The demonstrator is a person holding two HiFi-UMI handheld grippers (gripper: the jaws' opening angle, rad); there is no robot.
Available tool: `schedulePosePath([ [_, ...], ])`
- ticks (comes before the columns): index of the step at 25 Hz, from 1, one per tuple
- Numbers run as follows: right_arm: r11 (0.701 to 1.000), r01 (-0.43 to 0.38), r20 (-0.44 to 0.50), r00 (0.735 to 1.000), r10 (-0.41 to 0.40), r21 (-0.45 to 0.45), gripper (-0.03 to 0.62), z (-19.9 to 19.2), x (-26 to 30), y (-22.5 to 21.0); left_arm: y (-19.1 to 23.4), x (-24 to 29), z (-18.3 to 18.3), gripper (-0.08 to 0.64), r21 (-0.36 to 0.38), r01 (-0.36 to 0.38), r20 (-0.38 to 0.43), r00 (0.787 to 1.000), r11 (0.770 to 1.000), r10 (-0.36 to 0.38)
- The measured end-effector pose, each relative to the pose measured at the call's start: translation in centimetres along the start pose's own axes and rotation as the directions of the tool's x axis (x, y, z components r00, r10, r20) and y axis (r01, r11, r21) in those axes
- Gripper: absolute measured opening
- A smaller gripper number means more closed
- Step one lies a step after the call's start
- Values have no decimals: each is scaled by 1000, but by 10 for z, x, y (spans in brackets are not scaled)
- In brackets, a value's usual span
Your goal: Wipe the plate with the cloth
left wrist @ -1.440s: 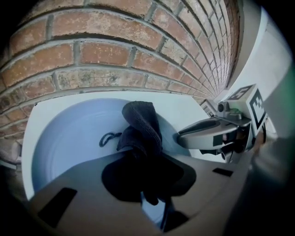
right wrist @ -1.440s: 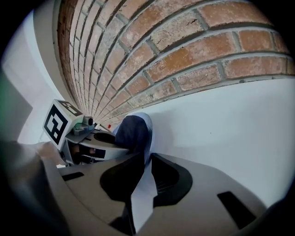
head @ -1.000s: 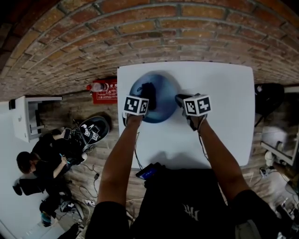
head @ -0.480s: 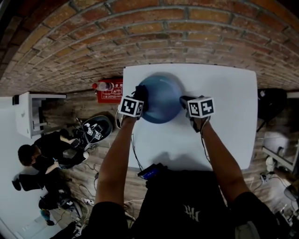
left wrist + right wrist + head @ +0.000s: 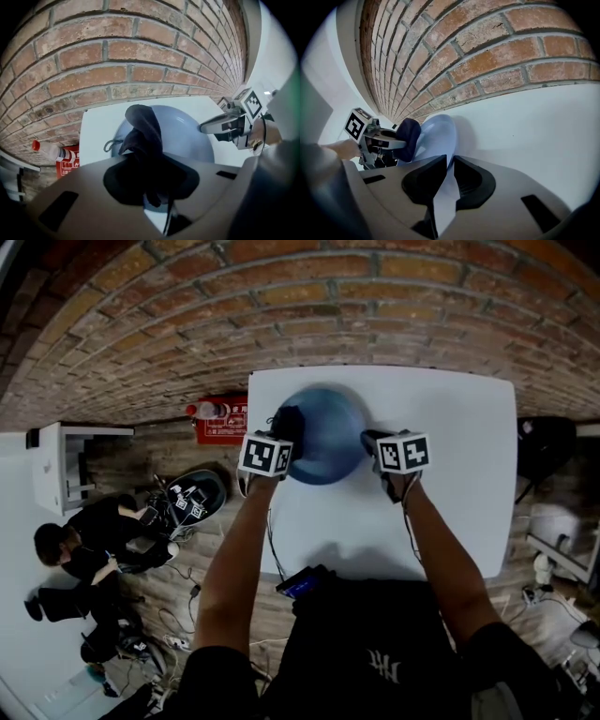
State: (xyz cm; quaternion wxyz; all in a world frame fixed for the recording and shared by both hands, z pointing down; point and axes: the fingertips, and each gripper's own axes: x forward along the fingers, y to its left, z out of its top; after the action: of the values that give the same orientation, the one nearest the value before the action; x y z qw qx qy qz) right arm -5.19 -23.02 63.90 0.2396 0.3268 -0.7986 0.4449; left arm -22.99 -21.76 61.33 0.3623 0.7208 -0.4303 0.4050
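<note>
The blue plate lies on the white bench. The right tongs pinch its right rim. The left tongs clamp the dark cloth over its left edge. Best to pin the rim firmly and sweep the cloth flat across the plate.

tilted blue plate, dark cloth

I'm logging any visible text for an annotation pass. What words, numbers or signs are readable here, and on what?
No text is readable.
Red sign by the brick wall: white print, too blurred.
Shirt logo: too small.
Marker cubes: black-and-white squares only, no letters.
</note>
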Motion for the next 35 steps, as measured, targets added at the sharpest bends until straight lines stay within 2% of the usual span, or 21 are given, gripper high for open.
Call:
schedulePosePath([
  [5, 1000, -2, 4, 1000, 2, 4, 67, -1, 0, 1, -58, 11, 24, 72, -31, 153, 67, 986, 988, -150],
  [8, 1000, -6, 4, 1000, 6, 4, 67, -3, 0, 3, -90, 27, 21, 72, -36, 218, 42, 976, 975, -216],
  [12, 1000, -8, 6, 1000, 8, 7, 67, -2, 0, 3, -119, 48, 13, 72, -37, 260, -4, 966, 965, -260],
  [16, 1000, 0, 9, 1000, -1, 12, 67, -3, -1, 2, -125, 61, 6, 72, -24, 250, -42, 967, 968, -251],
  [23, 1000, 4, 9, 1000, -4, 11, 67, -2, 0, 1, -113, 61, 2, 72, 55, 209, -78, 976, 976, -204],
  [27, 1000, 4, 10, 1000, -4, 17, 67, -3, -1, 0, -99, 55, -6, 73, 51, 195, -86, 978, 980, -190],
  [35, 1000, 9, 10, 1000, -9, 13, 67, -1, 1, 0, -48, 36, -26, 74, 41, 119, -105, 988, 992, -114],
])
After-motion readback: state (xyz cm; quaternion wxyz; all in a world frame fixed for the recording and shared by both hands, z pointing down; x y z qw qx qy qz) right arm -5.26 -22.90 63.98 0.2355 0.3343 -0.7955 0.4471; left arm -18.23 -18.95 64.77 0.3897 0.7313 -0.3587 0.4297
